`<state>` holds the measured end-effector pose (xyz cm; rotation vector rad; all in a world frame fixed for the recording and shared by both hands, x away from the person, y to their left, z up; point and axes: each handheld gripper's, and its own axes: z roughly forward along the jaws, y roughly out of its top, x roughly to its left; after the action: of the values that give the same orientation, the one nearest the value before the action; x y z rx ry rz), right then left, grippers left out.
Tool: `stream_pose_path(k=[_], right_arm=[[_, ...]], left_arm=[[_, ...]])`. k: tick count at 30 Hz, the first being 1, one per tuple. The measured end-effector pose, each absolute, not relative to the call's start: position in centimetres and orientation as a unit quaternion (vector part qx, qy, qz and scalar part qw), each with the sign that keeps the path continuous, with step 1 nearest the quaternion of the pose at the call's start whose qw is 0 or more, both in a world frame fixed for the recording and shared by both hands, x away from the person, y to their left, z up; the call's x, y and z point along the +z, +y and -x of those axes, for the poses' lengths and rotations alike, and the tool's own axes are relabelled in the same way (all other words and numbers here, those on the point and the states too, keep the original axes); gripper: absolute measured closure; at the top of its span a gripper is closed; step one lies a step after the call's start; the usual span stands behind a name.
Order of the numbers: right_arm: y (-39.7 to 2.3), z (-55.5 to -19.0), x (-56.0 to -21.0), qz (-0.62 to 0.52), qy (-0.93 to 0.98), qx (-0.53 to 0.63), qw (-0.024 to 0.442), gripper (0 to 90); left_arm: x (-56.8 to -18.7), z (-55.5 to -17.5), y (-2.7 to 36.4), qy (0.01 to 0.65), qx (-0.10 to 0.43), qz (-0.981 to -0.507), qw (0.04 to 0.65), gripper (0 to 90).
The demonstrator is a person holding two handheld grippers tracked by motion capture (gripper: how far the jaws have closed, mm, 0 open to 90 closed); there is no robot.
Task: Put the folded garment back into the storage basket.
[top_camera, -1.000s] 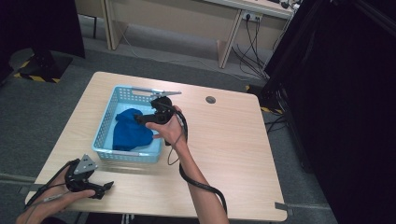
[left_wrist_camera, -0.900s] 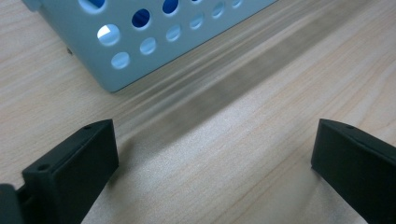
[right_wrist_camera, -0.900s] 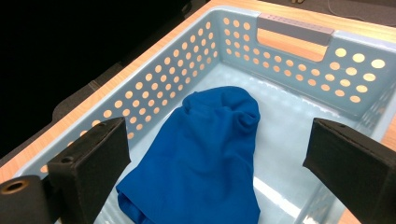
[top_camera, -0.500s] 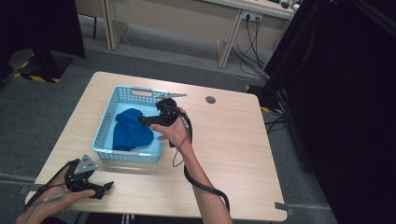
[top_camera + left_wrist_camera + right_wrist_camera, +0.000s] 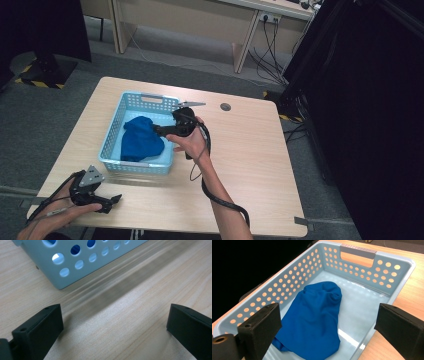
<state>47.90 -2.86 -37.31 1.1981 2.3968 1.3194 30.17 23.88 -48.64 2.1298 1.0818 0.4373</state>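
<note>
The left gripper (image 5: pixel 112 200), jaws spread and empty, has stayed at the near table (image 5: pixel 250 165) edge, beside the basket (image 5: pixel 82 265) corner. Farther off, the right gripper (image 5: pixel 159 130) has drawn back from the blue cloth (image 5: pixel 314 320) — released, it seems, into the basket. Its own view confirms wide, empty jaws above the crumpled cloth.
</note>
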Motion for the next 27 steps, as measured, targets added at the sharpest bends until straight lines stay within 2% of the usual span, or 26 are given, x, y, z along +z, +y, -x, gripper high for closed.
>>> stream_pose_path(k=[27], right_arm=[[-5.4, -47.1, -38.1, -0.405, 0.797, 0.442, 0.08, 7.0]], left_arm=[[-48.6, -30.2, 23.9, 0.418, 0.169, -0.821, 0.349, 0.0]])
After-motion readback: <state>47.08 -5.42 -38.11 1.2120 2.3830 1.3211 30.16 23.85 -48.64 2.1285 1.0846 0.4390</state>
